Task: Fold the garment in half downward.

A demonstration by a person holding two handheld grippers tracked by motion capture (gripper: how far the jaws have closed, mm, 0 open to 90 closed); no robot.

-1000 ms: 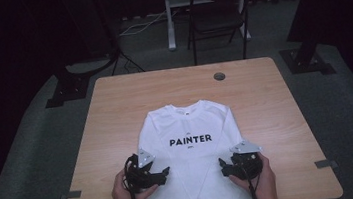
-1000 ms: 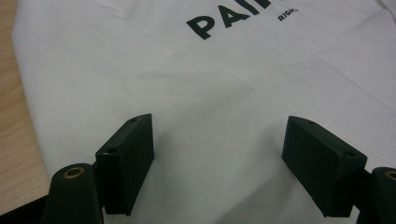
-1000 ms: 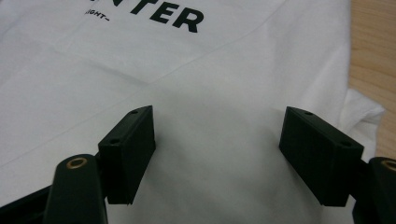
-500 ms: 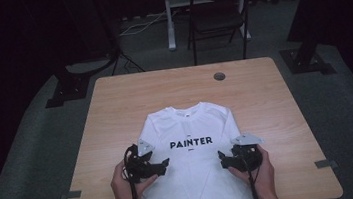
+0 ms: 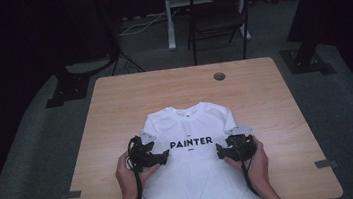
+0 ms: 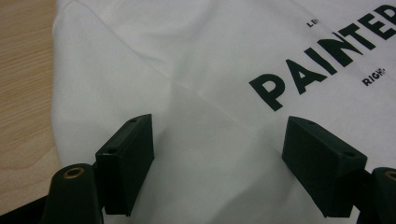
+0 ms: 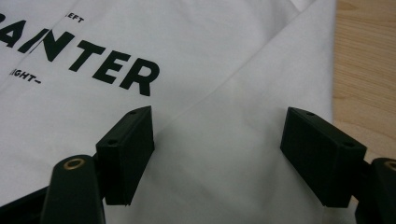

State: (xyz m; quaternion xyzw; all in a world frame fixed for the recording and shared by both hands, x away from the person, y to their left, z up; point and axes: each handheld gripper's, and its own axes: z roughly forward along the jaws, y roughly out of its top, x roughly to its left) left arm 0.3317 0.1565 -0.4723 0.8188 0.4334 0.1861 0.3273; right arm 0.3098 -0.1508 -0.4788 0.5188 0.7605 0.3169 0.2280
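Observation:
A white T-shirt (image 5: 193, 153) printed PAINTER lies flat near the table's front edge, its sleeves folded inward over the body. My left gripper (image 5: 163, 155) rests over the shirt's left side, pointing right, and is open; in the left gripper view (image 6: 217, 158) its jaws stand wide apart above the folded sleeve (image 6: 140, 93). My right gripper (image 5: 219, 150) sits over the shirt's right side, pointing left, also open; in the right gripper view (image 7: 217, 156) nothing lies between its jaws, with the shirt (image 7: 243, 116) below them.
The wooden table (image 5: 124, 100) has a round cable hole (image 5: 219, 76) at the back right. A folding chair (image 5: 218, 19) and stand legs (image 5: 70, 86) are on the floor behind it. Bare wood lies left, right and beyond the shirt.
Both grippers have shifted slightly inward and forward over the shirt. The shirt itself lies the same.

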